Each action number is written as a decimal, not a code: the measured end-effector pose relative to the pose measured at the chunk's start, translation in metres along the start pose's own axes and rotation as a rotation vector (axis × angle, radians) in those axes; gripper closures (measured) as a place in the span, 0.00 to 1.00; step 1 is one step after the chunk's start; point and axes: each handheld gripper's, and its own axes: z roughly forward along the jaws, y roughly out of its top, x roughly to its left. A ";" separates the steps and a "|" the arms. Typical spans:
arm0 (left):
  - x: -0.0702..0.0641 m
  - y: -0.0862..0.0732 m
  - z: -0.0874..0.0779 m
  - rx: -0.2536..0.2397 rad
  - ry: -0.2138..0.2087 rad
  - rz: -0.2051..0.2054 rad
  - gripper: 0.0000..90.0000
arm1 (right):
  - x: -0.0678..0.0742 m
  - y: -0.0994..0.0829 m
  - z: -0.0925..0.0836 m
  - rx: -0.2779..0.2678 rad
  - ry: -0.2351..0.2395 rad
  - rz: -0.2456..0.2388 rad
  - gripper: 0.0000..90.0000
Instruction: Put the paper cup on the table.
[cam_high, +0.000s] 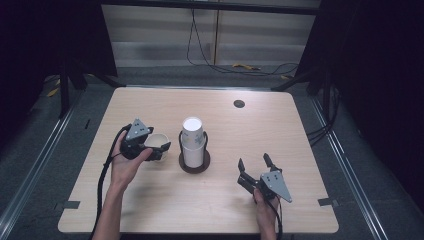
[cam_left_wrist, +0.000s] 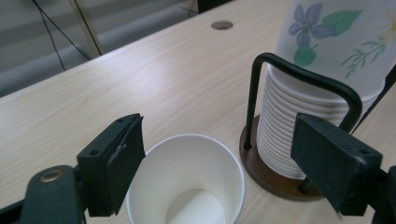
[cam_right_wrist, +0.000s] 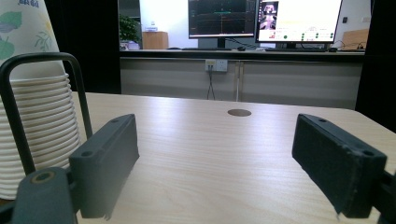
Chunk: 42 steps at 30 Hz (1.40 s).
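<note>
On the table (cam_high: 150, 210), a stack of paper cups (cam_high: 192, 142) stands in its black wire holder, while the left hand-held gripper (cam_left_wrist: 219, 158), jaws wide, straddles a single upright paper cup (cam_left_wrist: 187, 182) without pressing it, and the right hand-held gripper (cam_right_wrist: 215, 163) gapes empty.

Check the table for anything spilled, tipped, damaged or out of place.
Nothing stands out. The stack of paper cups sits upside down and straight in its wire holder; one single cup stands upright and empty beside it, between the left gripper's open jaws. No spills show on the table.
</note>
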 end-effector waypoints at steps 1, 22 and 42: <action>-0.002 -0.002 -0.001 -0.006 0.001 0.000 0.19 | 0.000 0.000 0.000 0.000 0.000 0.000 0.16; -0.047 -0.045 -0.022 -0.169 -0.002 -0.022 0.18 | 0.000 0.000 0.000 -0.001 0.005 0.003 0.16; -0.075 -0.087 -0.018 -0.257 0.066 -0.057 0.17 | 0.000 0.000 0.000 -0.001 0.004 0.002 0.16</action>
